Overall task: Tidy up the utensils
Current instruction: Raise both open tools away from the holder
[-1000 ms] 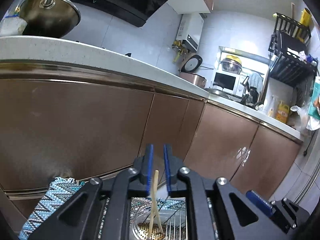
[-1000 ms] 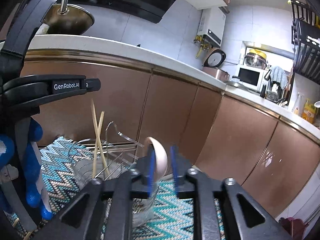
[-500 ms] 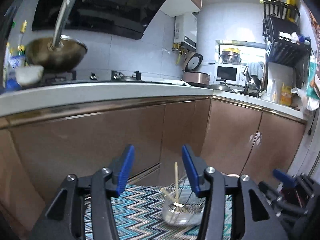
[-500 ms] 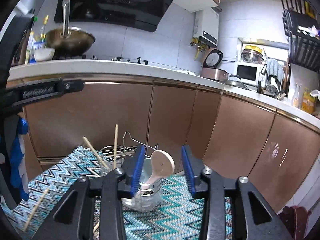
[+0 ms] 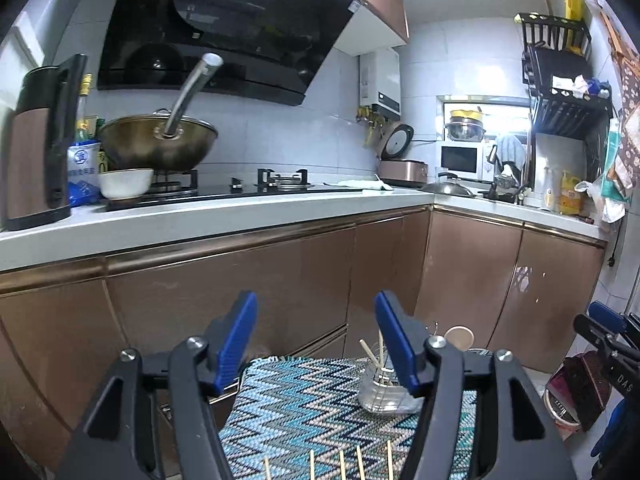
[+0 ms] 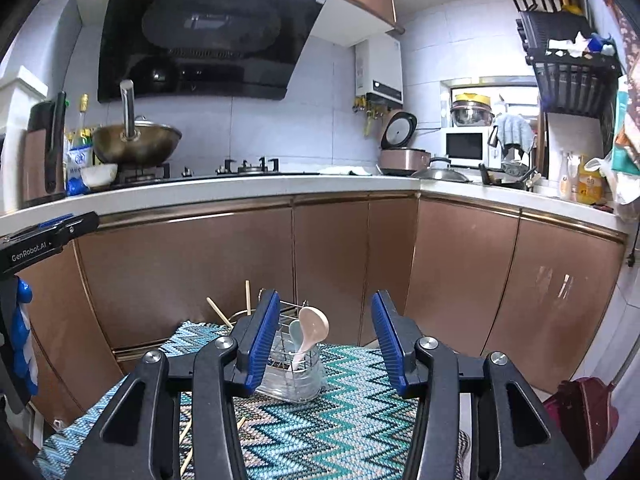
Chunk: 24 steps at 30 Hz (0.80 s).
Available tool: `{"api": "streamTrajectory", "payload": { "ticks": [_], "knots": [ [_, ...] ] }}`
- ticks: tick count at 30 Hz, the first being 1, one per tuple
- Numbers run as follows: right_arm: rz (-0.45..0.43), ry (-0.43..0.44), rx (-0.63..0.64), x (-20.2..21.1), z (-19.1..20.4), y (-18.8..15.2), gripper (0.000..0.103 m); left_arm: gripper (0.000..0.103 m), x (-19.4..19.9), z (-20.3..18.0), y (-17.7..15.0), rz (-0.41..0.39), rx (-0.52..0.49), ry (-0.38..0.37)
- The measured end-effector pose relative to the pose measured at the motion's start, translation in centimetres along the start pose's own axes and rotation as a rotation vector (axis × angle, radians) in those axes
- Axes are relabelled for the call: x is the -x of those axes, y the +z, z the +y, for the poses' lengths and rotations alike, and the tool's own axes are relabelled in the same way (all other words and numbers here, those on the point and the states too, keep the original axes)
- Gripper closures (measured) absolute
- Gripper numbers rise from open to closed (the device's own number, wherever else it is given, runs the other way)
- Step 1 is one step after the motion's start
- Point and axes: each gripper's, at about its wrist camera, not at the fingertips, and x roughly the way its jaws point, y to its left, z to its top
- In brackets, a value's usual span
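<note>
Blue rubbery pads are standing well apart on both tongs right now, nothing clamped between them. The left tongs (image 5: 316,344) and the right tongs (image 6: 324,340) have both just been opening wider, and each is hanging empty above the worktop.

The utensil holder (image 6: 294,372) is sitting low centre in the right wrist view: a clear, glassy-looking tub with a thin wire rack inside. A pale pink spoon (image 6: 310,330) with a smooth rounded bowl is leaning in it, with a light blue spoon (image 6: 295,334) tucked beside it and a couple of plain wooden chopsticks (image 6: 248,298) poking up at the back left. In the left wrist view the same holder is showing at lower right, partly behind the right finger.

The zigzag mat (image 5: 304,404) is looking like a knitted or woven thing, teal, navy and cream chevrons, soft and a bit grippy I'd guess. More loose chopsticks (image 5: 340,464) are lying on it at the bottom edge of the left view, thin straight sticks side by side.

So I'm reading this as the gap between drops: some stuff is already in, and the next move is calling for going down to those loose sticks. They're skinny and lying flat on fabric, so that's probably needing a low, careful pinch.
</note>
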Motion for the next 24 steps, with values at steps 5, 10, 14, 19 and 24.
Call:
{"api": "streamTrajectory", "payload": {
  "ticks": [5, 10, 14, 19, 24],
  "knots": [
    [-0.011, 0.005, 0.002, 2.8, 0.7, 0.2, 0.055, 0.043, 2.3, 1.2, -0.1, 0.007, 0.013, 0.021],
    [-0.006, 0.04, -0.003, 4.9, 1.6, -0.4, 0.055, 0.043, 4.5, 2.1, -0.7, 0.011, 0.025, 0.03],
    [0.01, 0.078, -0.016, 6.3, 2.4, -1.1, 0.055, 0.043, 5.9, 2.8, -1.2, 0.03, 0.031, 0.031],
    [0.007, 0.108, -0.011, 8.1, 3.4, -1.4, 0.055, 0.043, 7.9, 3.8, -1.7, 0.04, 0.058, 0.024],
    [0.027, 0.139, 0.013, 8.8, 4.7, -1.8, 0.055, 0.043, 8.5, 4.1, -2.1, 0.087, 0.062, -0.006]
  ]
}}
